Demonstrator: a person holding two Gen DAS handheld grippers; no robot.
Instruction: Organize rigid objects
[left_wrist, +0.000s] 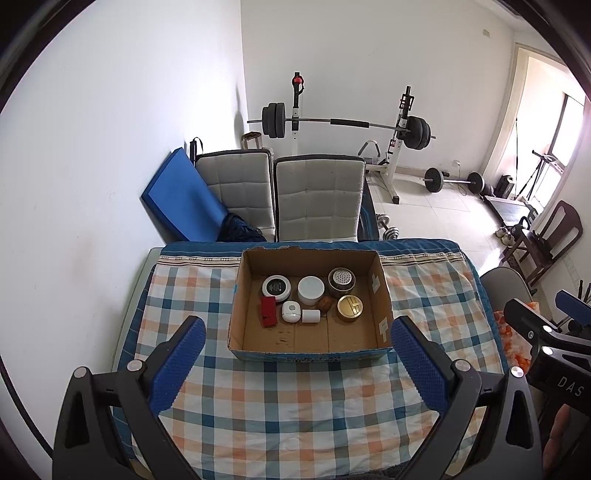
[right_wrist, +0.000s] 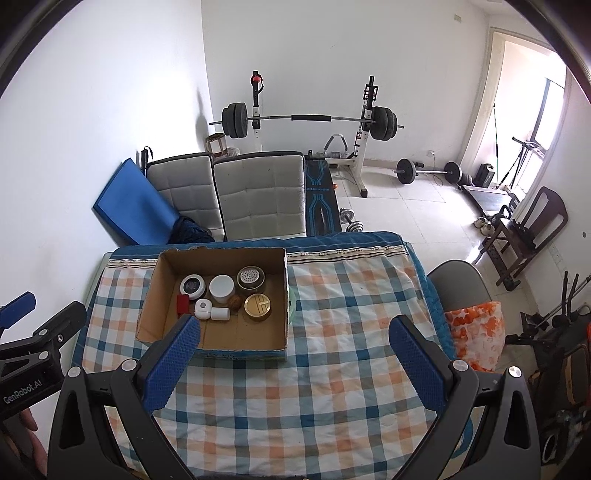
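We start with the bench, covered by a checked cloth in blue, orange and white, nothing loose visible on it apart from the box. The cardboard box sits toward the far edge, open-topped, its front wall blue-printed. Inside we count 8 small rigid items, grouped at the back half: a round tin with a black label, a white round jar, a dark jar with a perforated top, a gold-lidded tin, a red box, a small white device, a white cylinder lying on its side, and a small brown lump we cannot identify. Left gripper hangs above the bench in front of the box, fingers spread wide, holding nothing. Right gripper is likewise above bare cloth, right of the box, fingers spread, empty. Our judgement: the collecting looks done or nearly so, since every item we can see is already in the box; what may remain is tidying the arrangement. Readable writing: "GenRobot.AI" on the left gripper body seen from the right wrist view, "DAS" on the right gripper body seen from the left. Tin labels are too small to read.
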